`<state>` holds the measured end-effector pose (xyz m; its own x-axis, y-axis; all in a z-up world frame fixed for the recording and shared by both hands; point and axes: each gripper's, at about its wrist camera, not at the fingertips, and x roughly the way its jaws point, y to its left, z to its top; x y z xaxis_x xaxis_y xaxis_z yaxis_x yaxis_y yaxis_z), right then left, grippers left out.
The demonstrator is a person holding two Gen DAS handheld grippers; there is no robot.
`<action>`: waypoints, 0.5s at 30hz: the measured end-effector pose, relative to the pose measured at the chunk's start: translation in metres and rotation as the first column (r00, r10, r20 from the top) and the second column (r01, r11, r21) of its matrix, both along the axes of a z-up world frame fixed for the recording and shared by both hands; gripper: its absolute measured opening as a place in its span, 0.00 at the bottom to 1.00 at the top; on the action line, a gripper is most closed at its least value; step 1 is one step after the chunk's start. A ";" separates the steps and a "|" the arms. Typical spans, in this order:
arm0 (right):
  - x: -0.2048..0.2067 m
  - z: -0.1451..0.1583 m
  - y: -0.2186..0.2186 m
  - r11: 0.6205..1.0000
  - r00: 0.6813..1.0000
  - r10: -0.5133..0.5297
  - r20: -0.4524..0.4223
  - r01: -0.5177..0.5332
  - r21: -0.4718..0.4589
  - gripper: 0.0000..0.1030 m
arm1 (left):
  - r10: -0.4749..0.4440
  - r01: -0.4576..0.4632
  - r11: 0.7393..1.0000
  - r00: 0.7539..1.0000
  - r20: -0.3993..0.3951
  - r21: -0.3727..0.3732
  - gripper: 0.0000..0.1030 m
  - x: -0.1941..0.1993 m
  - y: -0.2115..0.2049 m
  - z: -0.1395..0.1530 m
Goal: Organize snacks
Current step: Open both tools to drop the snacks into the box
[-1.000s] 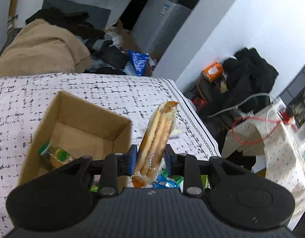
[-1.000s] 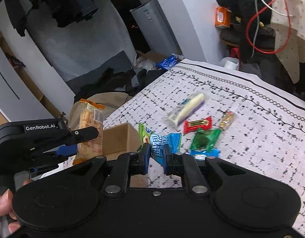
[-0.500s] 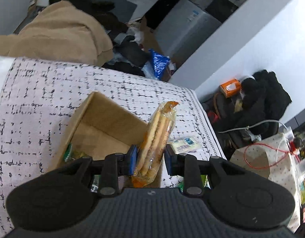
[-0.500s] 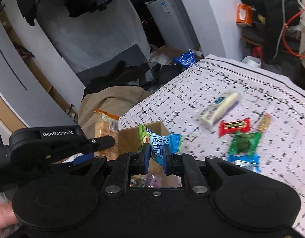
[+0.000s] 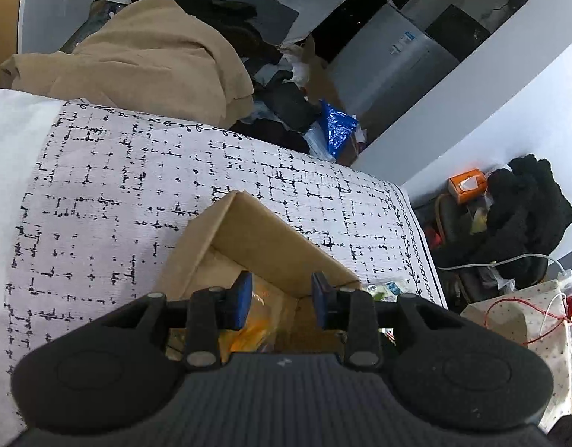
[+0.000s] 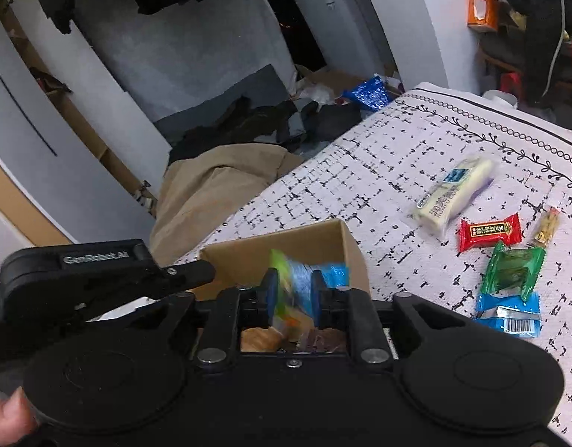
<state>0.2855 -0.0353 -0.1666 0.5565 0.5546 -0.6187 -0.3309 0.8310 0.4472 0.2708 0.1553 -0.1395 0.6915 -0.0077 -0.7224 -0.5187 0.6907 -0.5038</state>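
Grippers opening over box, snacks dropping.

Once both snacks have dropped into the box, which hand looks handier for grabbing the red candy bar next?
Right, probably. The right gripper looks straight over the red candy bar lying beside the cardboard box. The left gripper, jaws opening over the box, faces bare tablecloth.
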 end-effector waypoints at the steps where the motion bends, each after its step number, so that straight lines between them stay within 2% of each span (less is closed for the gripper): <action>1: 0.001 -0.002 -0.001 1.000 1.000 -0.004 -0.008 0.004 0.003 0.25 | 0.002 -0.002 1.000 1.000 -0.001 0.004 0.33 0.000 0.000 0.000; 8: -0.003 -0.002 -0.020 0.999 0.999 -0.032 -0.009 0.032 -0.017 0.34 | 0.004 -0.004 1.000 1.000 -0.013 0.016 0.51 0.002 -0.004 0.004; 12: -0.006 0.000 -0.041 0.997 0.997 -0.073 -0.001 0.073 -0.026 0.47 | -0.012 0.012 1.000 1.000 -0.002 0.028 0.64 0.004 -0.012 0.007; 14: -0.008 0.001 -0.052 0.996 0.996 -0.088 0.006 0.088 -0.033 0.48 | -0.014 0.013 0.999 1.000 0.004 0.043 0.69 0.004 -0.017 0.010; 15: -0.010 0.001 -0.057 0.995 0.996 -0.094 0.006 0.094 -0.033 0.49 | -0.017 0.017 0.999 1.000 0.008 0.051 0.74 0.005 -0.019 0.011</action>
<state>0.2758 -0.0918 -0.1653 0.6076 0.4787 -0.6338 -0.2526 0.8730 0.4172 0.2755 0.1359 -0.1283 0.6974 0.0175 -0.7165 -0.5027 0.7245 -0.4716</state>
